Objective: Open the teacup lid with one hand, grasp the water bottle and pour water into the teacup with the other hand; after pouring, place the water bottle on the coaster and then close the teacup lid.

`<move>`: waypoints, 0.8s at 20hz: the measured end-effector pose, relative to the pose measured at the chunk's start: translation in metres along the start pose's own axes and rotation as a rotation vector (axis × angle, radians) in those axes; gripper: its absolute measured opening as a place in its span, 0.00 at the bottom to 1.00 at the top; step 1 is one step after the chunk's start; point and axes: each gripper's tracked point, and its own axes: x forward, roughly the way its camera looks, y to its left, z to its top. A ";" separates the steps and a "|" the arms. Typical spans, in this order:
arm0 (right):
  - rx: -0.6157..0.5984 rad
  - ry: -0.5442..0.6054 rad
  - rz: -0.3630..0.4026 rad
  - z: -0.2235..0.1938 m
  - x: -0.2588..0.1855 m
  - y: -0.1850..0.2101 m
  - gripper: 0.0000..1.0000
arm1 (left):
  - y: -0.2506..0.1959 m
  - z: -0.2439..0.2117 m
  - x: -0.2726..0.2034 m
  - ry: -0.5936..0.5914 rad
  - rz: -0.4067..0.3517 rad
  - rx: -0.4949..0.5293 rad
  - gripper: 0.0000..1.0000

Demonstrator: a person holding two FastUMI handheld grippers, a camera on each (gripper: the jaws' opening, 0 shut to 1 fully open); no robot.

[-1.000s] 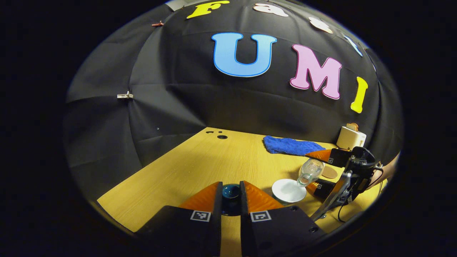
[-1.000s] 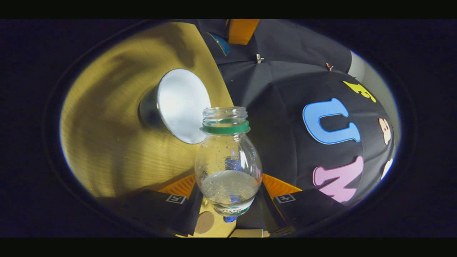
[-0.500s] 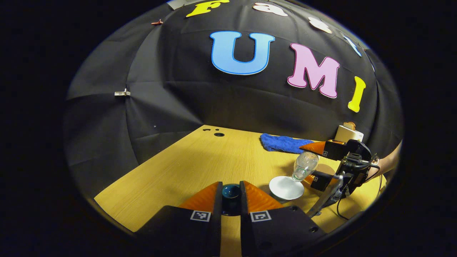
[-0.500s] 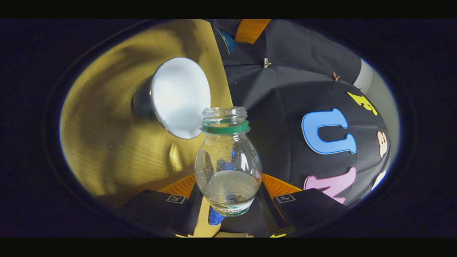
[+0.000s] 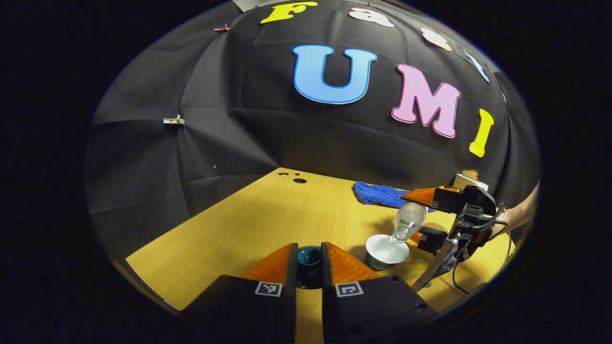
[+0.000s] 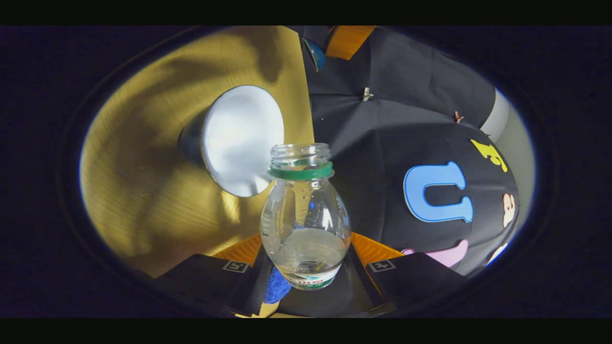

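Your clear plastic water bottle [image 6: 305, 220], green-ringed at its uncapped neck and part full, tilts mouth-down over the round white-lined teacup [image 5: 386, 248] on the right of the grained wooden table [image 5: 248, 224]. Your right gripper [image 6: 306, 260] clamps it; your left gripper [image 5: 309, 260] pinches the dark glossy lid [image 5: 309, 256]

Clear water bottle [image 6: 305, 224] with green ring, white-lined teacup [image 6: 241, 138], blue cloth [image 5: 380, 193]

wall: black cloth [image 5: 229, 138] is hanging creased behind my table, a metal clip [image 5: 173, 121] pinning its seam | table: yellow wood top [image 5: 267, 215] is catching bright overhead light | far corner: small holes [image 5: 295, 177] are showing
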 end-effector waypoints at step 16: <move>-0.103 -0.031 0.014 0.005 0.000 0.004 0.74 | -0.005 0.005 -0.006 -0.023 -0.041 0.027 0.26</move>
